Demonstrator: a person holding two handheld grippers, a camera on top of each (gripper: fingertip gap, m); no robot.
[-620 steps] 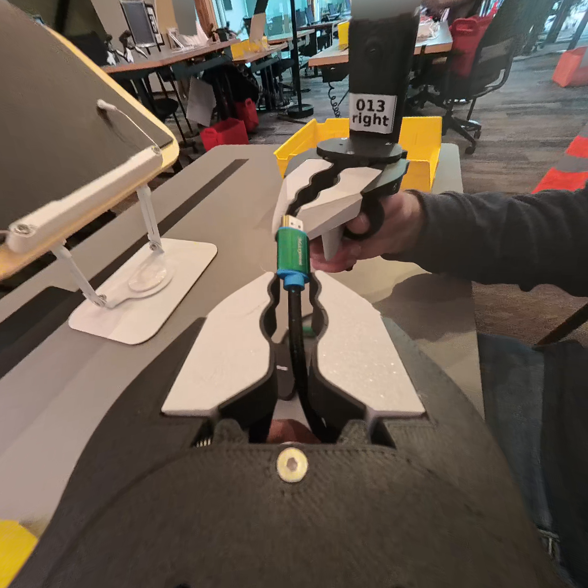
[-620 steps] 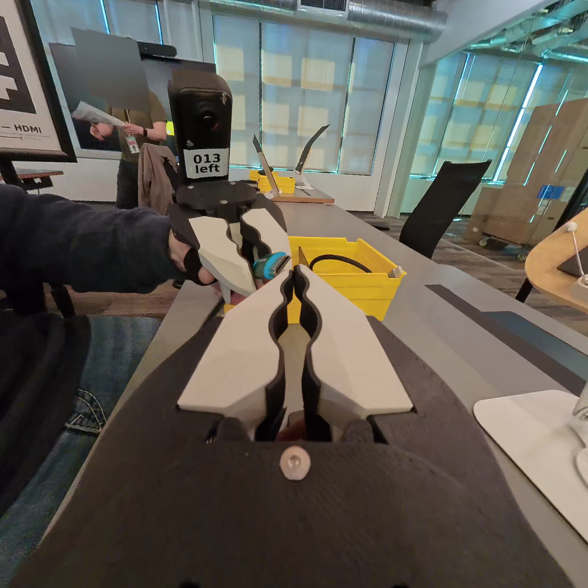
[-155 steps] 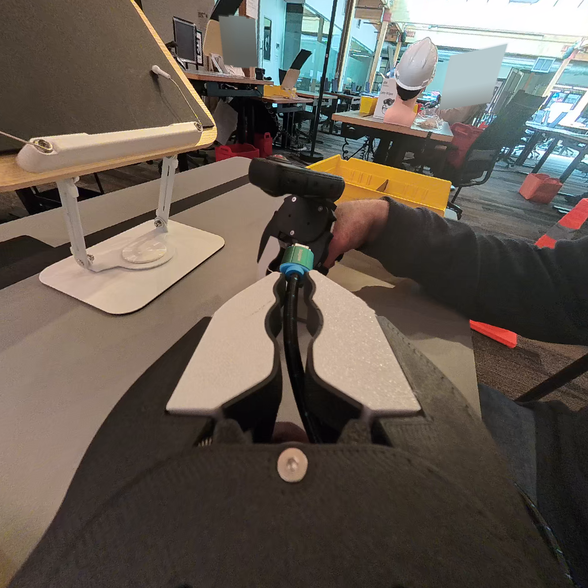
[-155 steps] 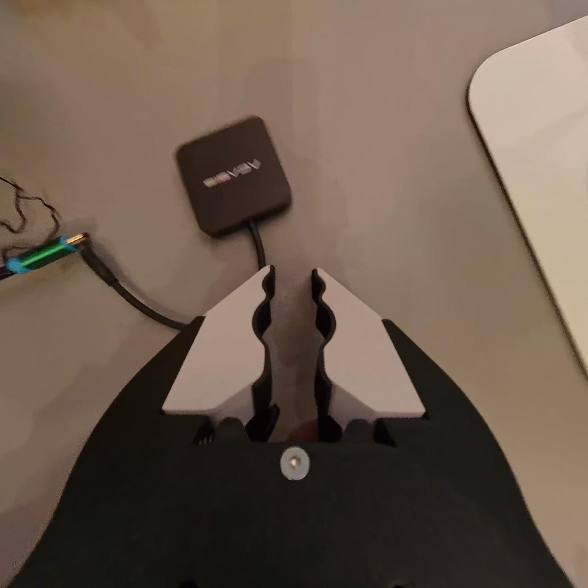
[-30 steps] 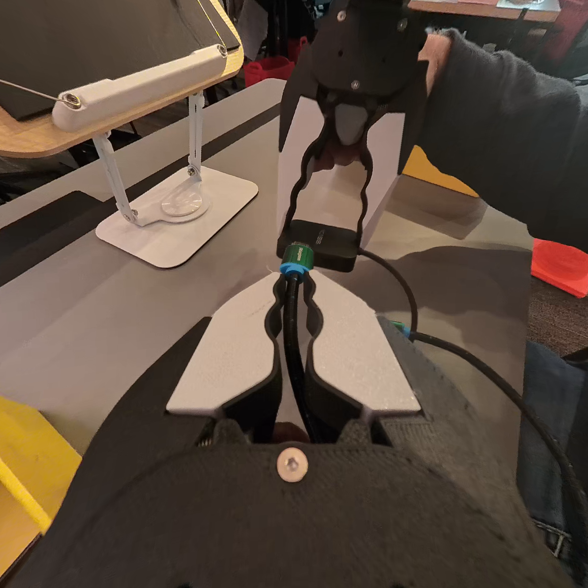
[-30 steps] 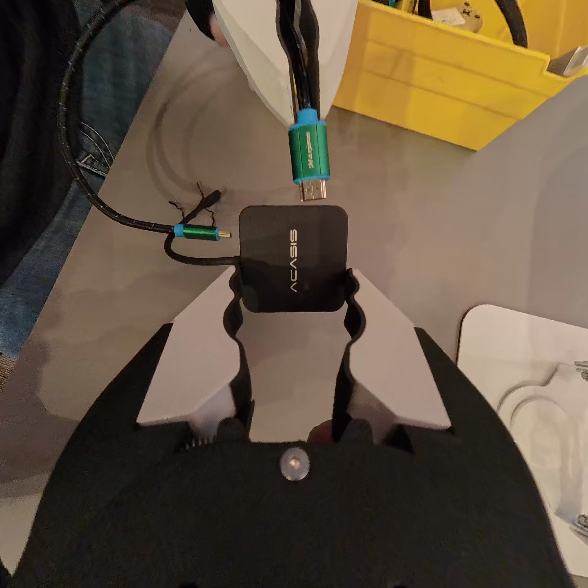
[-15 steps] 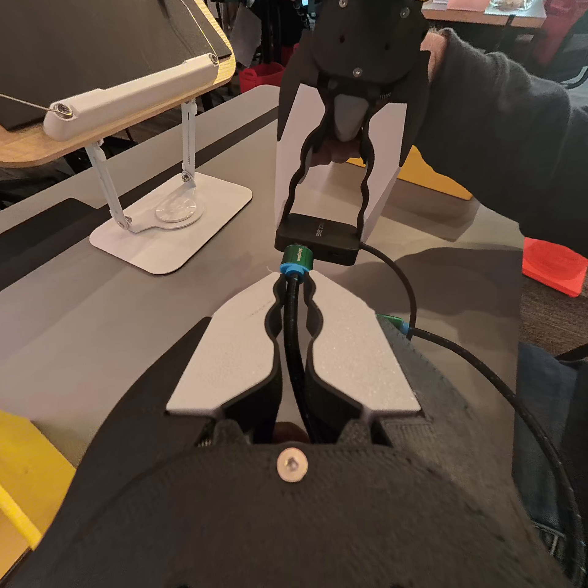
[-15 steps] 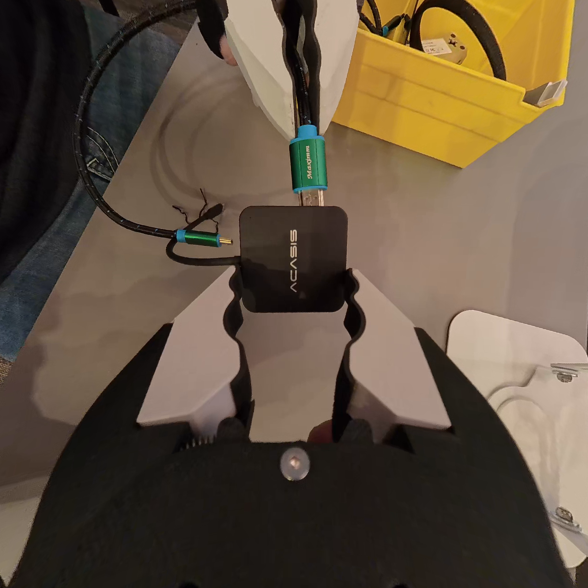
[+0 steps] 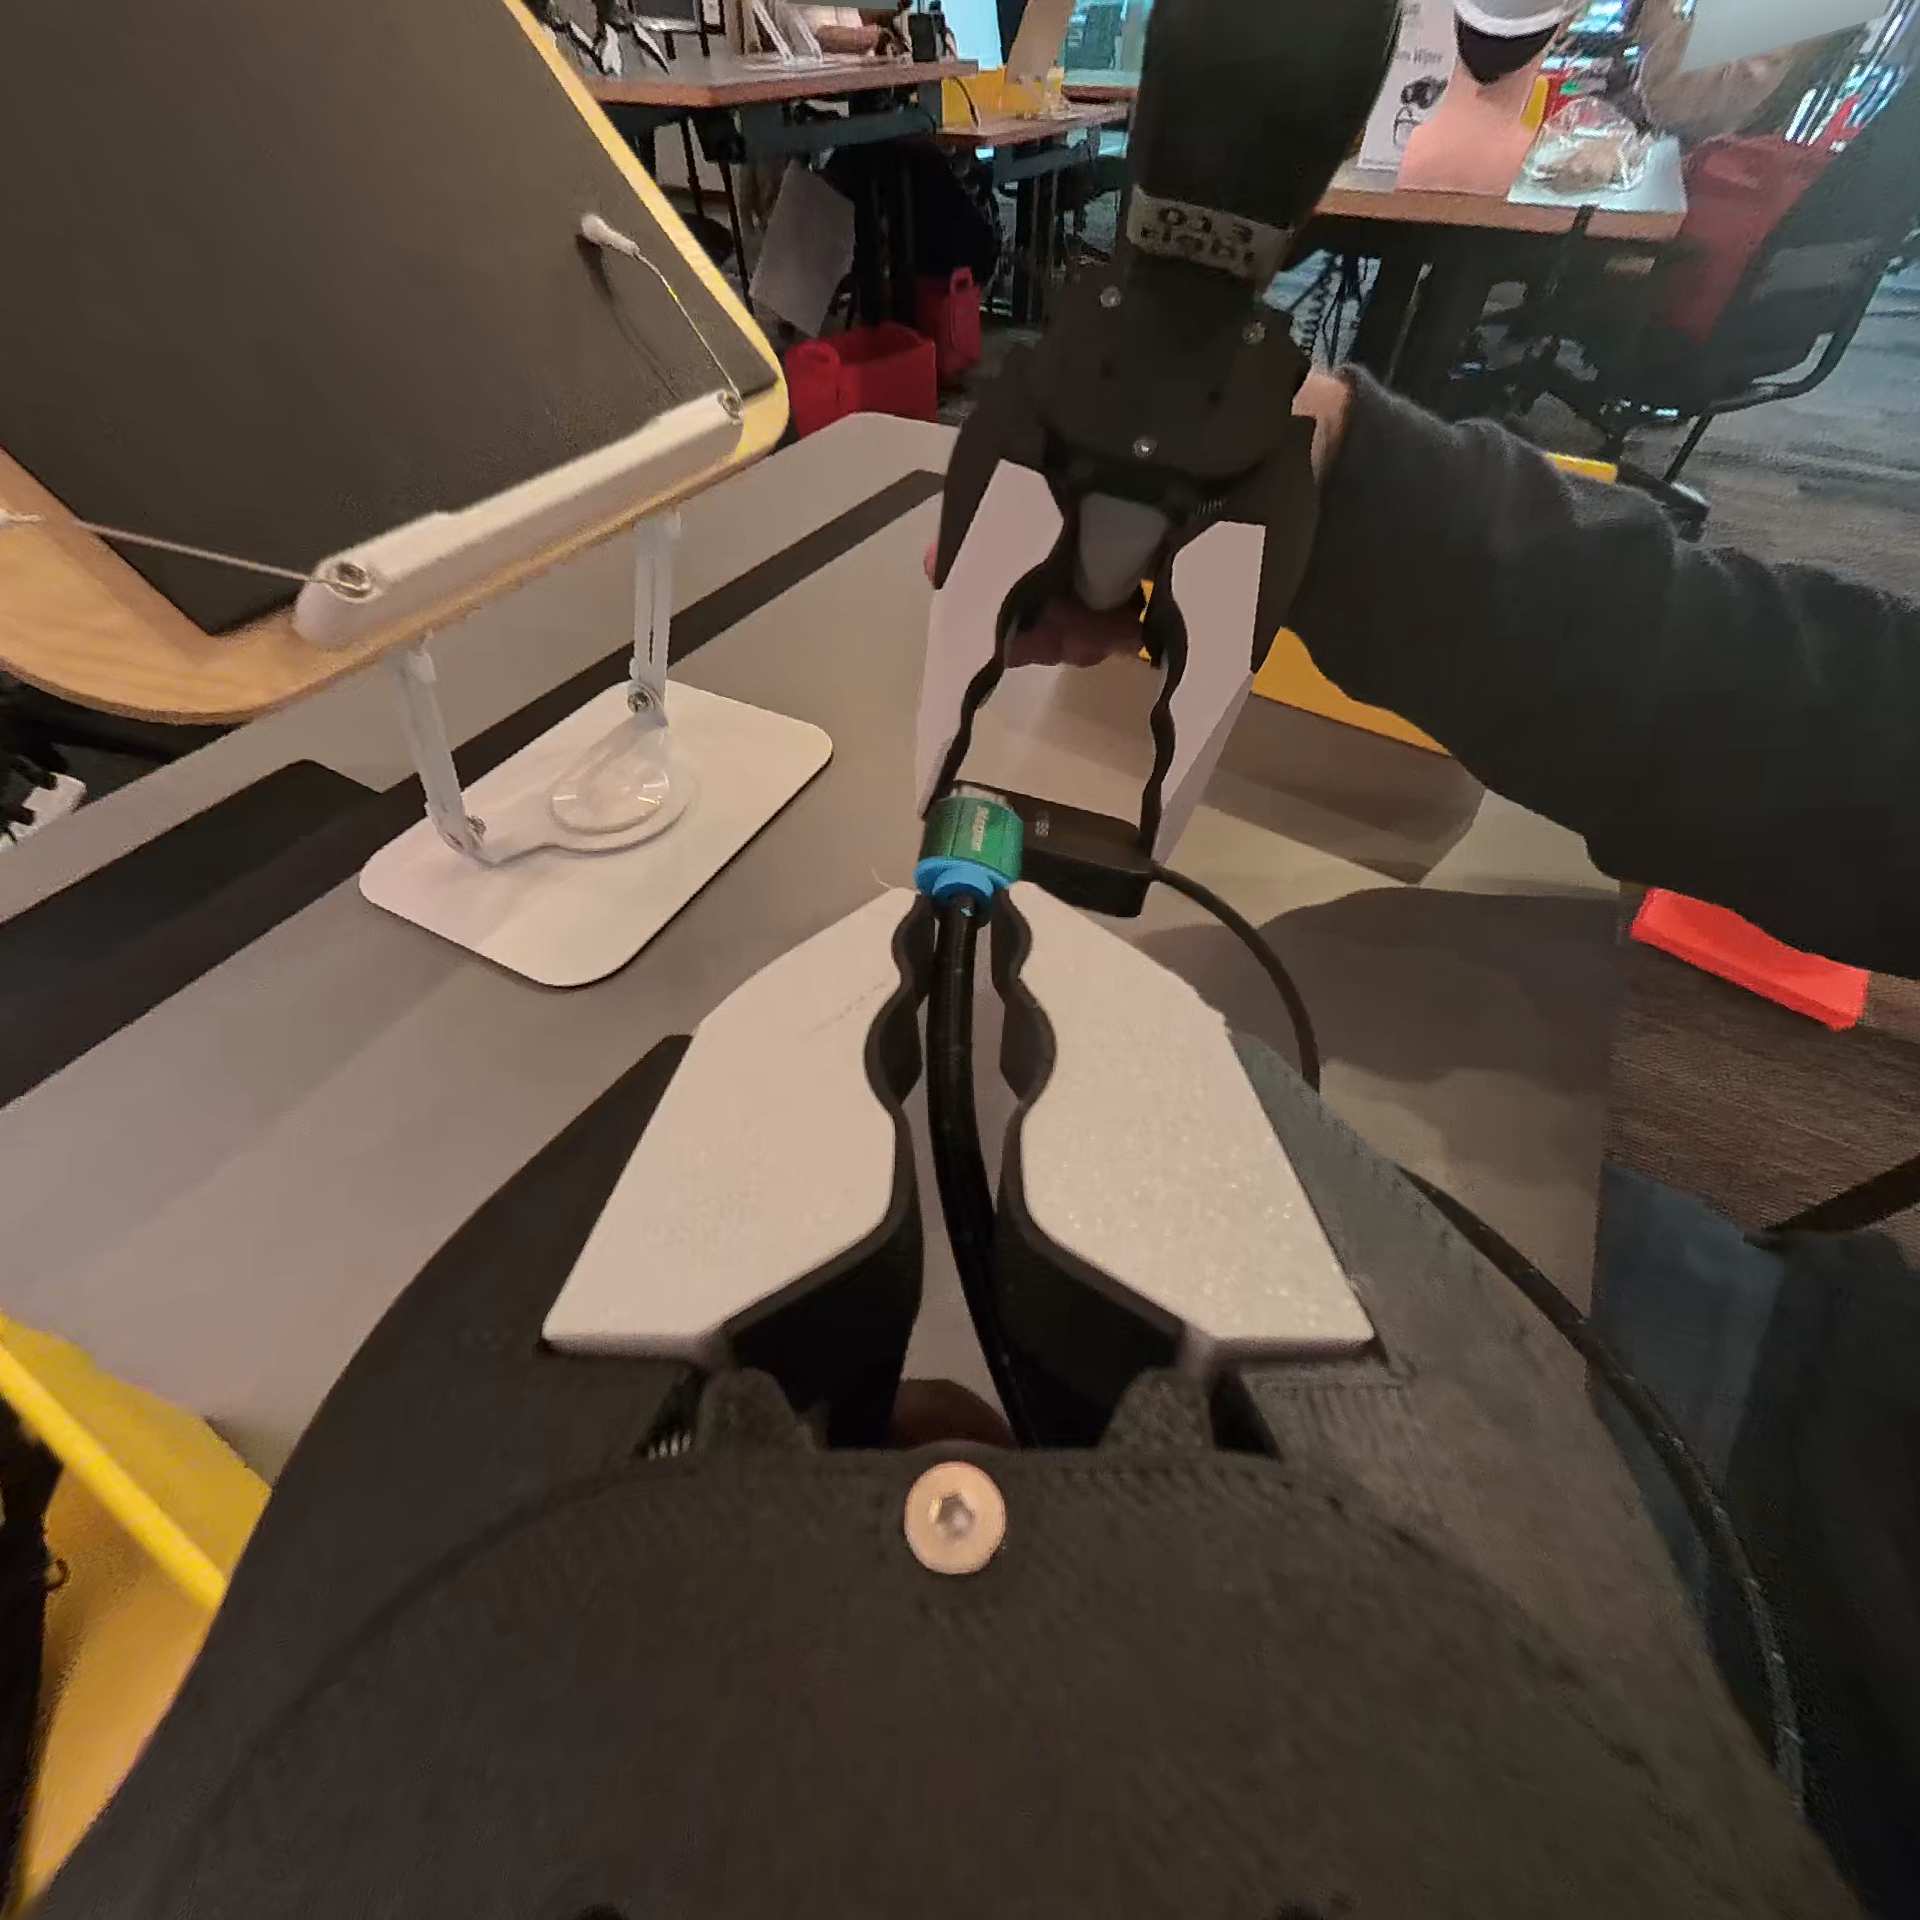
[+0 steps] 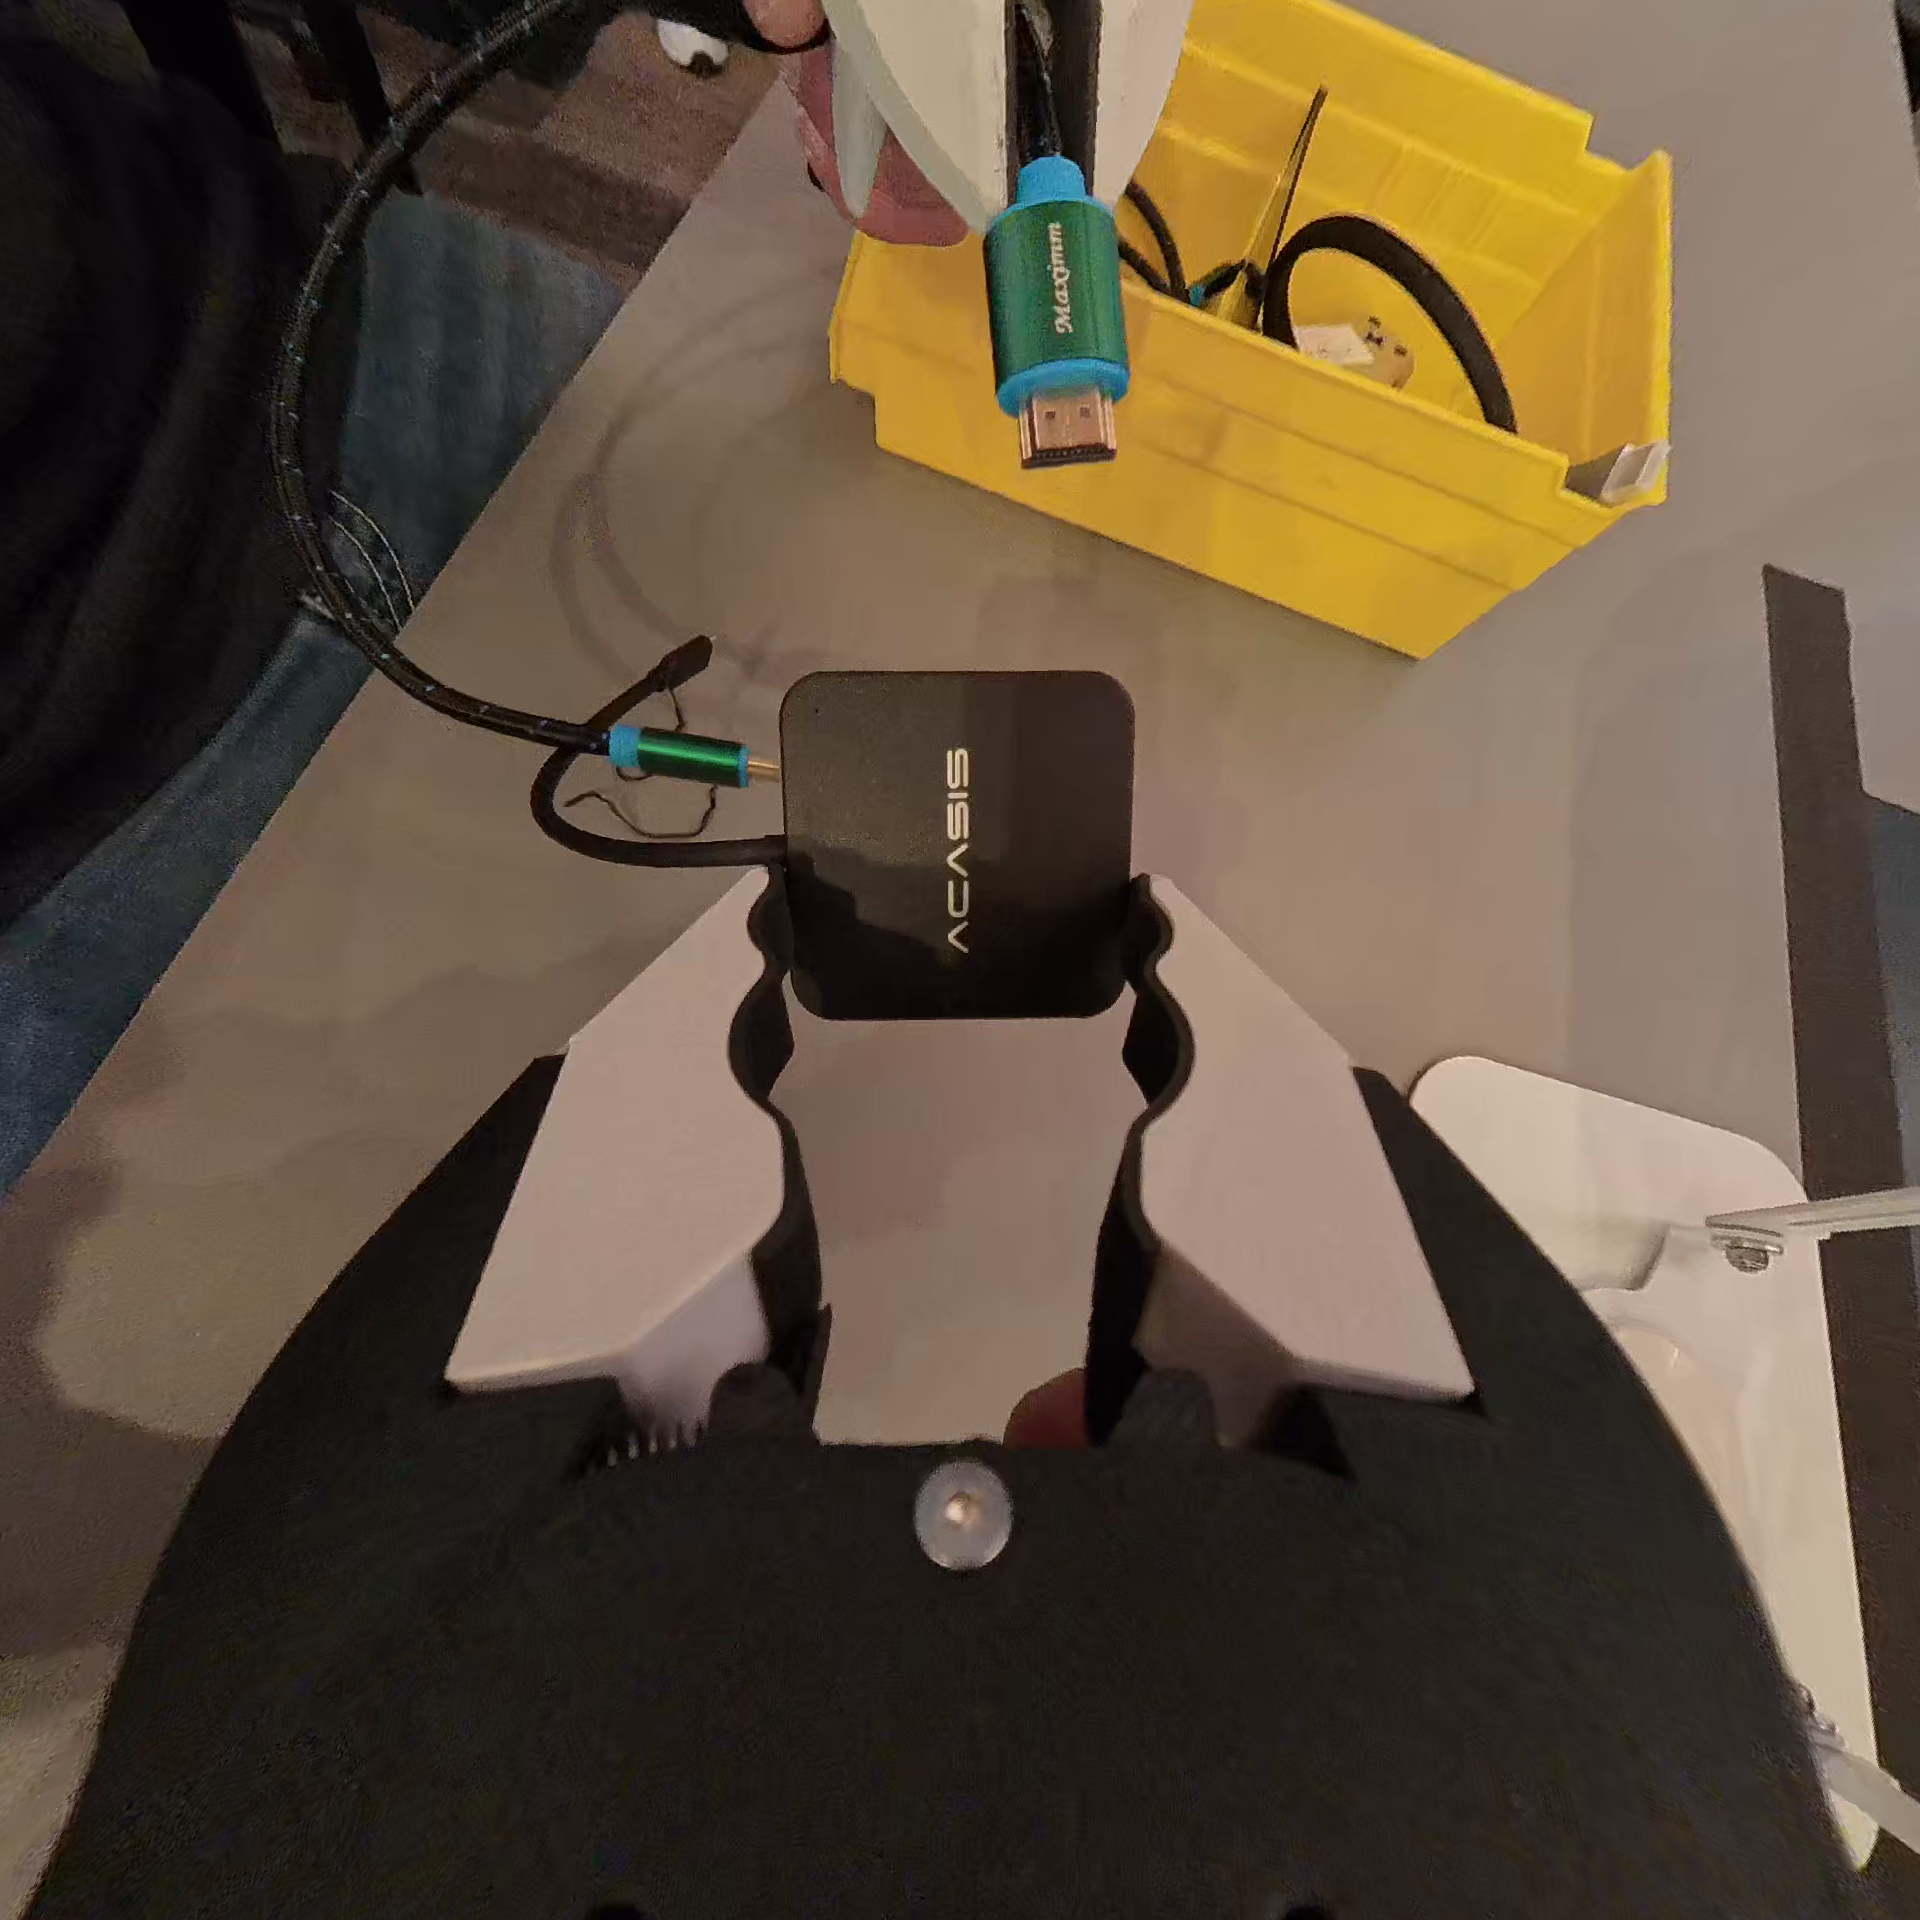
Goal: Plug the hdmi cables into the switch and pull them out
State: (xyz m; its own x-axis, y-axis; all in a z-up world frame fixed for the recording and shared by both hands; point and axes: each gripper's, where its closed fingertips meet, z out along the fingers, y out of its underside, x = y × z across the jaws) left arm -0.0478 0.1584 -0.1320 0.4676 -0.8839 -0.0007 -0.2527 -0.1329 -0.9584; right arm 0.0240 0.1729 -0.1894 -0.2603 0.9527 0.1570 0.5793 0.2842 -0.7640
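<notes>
My right gripper (image 10: 956, 925) is shut on the near end of the flat black switch (image 10: 935, 810), which lies on the grey table. My left gripper (image 9: 961, 914) is shut on a black HDMI cable (image 9: 956, 1039) just behind its green plug with blue collars (image 9: 968, 840). In the right wrist view that plug (image 10: 1055, 301) hangs free, raised above and beyond the switch's far edge, metal tip bare. A second green plug (image 10: 681, 753) lies on the table, its tip at the switch's left side. The right gripper (image 9: 1044, 821) and switch (image 9: 1086, 852) also show in the left wrist view.
A yellow bin (image 10: 1351, 499) holding cables stands beyond the switch. A white stand base (image 9: 603, 831) carries a tilted dark board (image 9: 312, 312) at the left. A person's dark sleeve (image 9: 1610, 675) reaches in from the right. The table edge (image 10: 582, 416) runs at the left. My hands' fingertips stand some 10 cm from each other.
Half a second ago the held plug's tip was at the switch's far edge. My left gripper has since drawn it back and up, clear of the switch. The right gripper still holds the switch.
</notes>
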